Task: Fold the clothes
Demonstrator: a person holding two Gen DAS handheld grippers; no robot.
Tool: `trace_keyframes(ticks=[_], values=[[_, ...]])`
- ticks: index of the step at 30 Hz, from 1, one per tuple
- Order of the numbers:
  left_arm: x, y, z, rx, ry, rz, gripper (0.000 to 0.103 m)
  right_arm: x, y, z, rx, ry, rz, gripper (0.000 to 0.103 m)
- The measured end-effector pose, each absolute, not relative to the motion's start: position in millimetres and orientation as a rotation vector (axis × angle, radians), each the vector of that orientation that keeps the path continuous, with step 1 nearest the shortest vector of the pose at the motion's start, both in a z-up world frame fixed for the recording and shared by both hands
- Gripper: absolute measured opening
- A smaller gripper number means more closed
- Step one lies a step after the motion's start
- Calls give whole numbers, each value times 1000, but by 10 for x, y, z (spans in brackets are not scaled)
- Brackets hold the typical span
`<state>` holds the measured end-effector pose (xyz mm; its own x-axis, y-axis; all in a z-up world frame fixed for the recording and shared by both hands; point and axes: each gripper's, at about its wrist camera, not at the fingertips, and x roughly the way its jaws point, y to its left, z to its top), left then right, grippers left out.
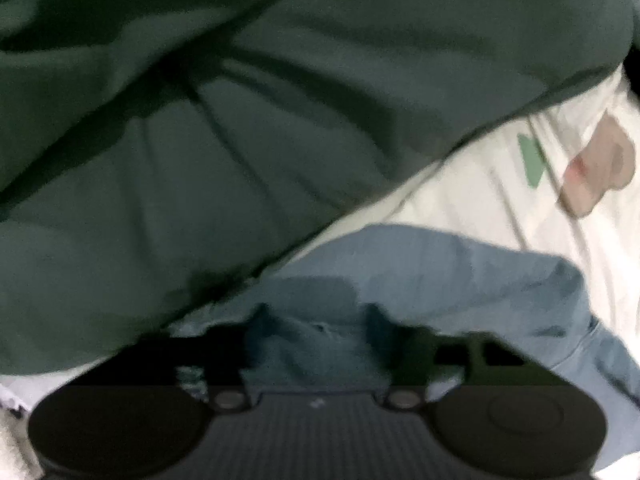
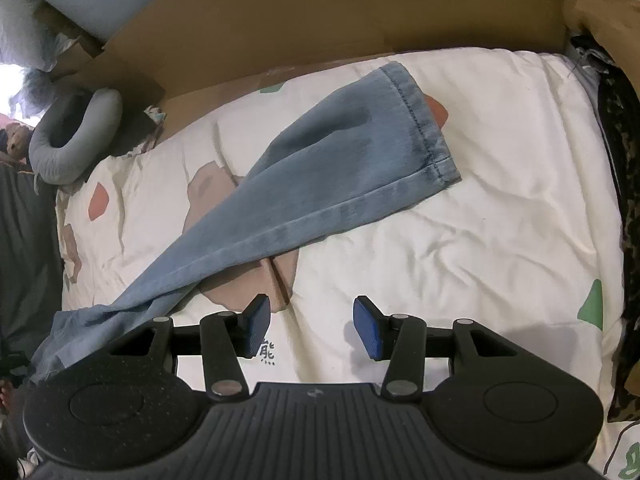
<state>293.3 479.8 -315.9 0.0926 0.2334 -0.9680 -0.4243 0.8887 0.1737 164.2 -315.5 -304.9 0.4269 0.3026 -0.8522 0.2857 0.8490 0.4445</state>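
Light blue denim jeans (image 2: 320, 168) spread on a cream quilt with pink, brown and green patches (image 2: 480, 220), one leg running slantwise from the lower left up to a stitched hem near the middle of the right wrist view. Same blue denim (image 1: 420, 272) bunched low in the blurred left wrist view, a fold of it standing between the dark fingers of the left gripper (image 1: 316, 344); jaws narrowed around that fold, pads seemingly pressing on the cloth, though too blurred for certainty. Just above, a large dark green garment (image 1: 240, 120) lying over the quilt (image 1: 520, 208) and reaching the denim edge. Right gripper (image 2: 312, 328) hovering over bare quilt just beside the jeans leg, blue pads (image 2: 366, 328) apart, nothing between them. Behind the bed, a brown cardboard sheet (image 2: 320, 12); at left, a grey curved neck pillow (image 2: 76, 136).
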Motion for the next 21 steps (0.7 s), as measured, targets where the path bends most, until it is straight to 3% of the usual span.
trace_keyframes(ticks=[3, 21], values=[[2870, 4763, -3110, -162, 1416, 455, 17, 1634, -3167, -2985, 595, 1135, 10, 53], [1935, 4194, -2656, -274, 1385, 308, 12, 1225, -3454, -2481, 696, 1022, -19, 53]])
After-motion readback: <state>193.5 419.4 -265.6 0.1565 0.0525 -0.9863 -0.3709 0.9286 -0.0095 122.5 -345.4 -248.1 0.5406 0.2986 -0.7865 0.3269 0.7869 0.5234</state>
